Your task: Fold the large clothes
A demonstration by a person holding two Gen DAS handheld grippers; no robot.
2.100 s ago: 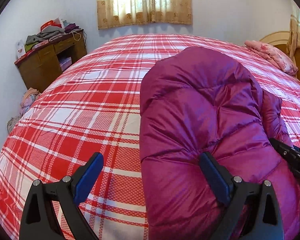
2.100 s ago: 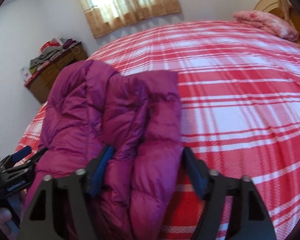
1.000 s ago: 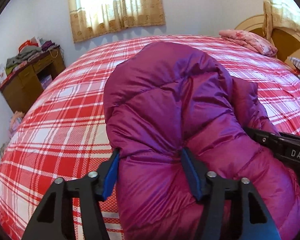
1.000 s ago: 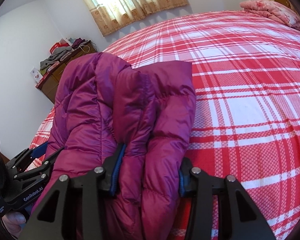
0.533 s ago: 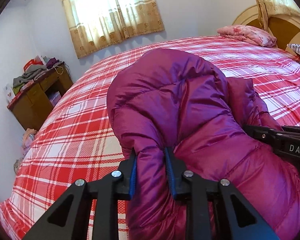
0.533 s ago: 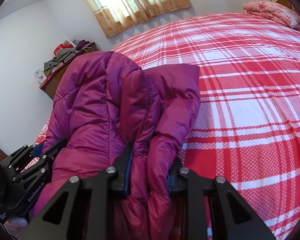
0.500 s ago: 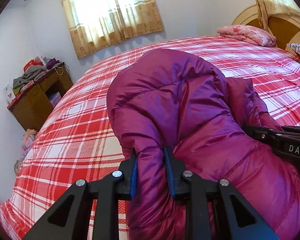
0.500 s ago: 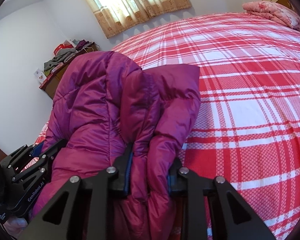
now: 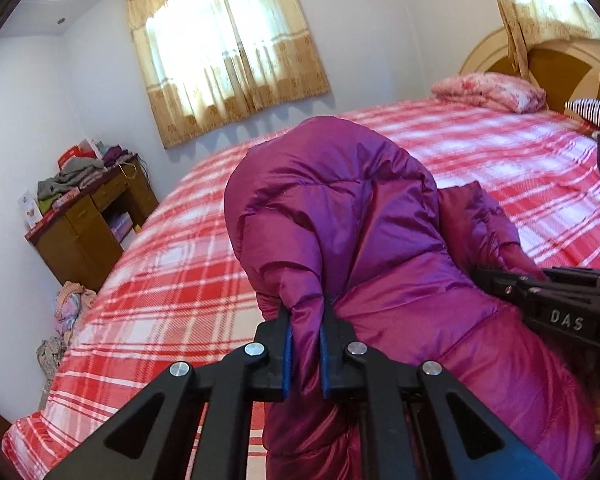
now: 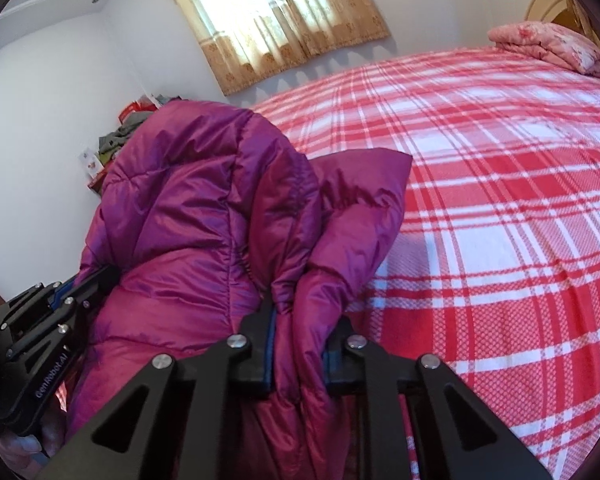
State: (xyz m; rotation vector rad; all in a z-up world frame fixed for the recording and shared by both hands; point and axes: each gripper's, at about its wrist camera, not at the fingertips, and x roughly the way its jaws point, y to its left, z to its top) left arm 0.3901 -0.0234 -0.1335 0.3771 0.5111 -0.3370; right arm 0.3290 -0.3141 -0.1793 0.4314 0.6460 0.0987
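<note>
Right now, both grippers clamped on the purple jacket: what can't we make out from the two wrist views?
- Purple jacket lower end: cut off by the bottom edge and gripper frames in both views, so how many layers sit in the left gripper or right gripper is unclear.
- Desk: mostly hidden behind the jacket in the right wrist view.
- Items piled on the desk: too small to identify in the left wrist view.
- Bed under the jacket: covered.

A large bed covered with a red-and-white plaid bedspread [image 9: 172, 280] fills the room below the curtained window. A puffy magenta quilted down jacket [image 9: 340, 216] lies bunched on its near side. A folded pink floral blanket [image 9: 488, 90] rests at the far end, against the tan wooden headboard [image 9: 560, 64]. A striped pillow [image 9: 596, 110] sits just beside that blanket.
</note>
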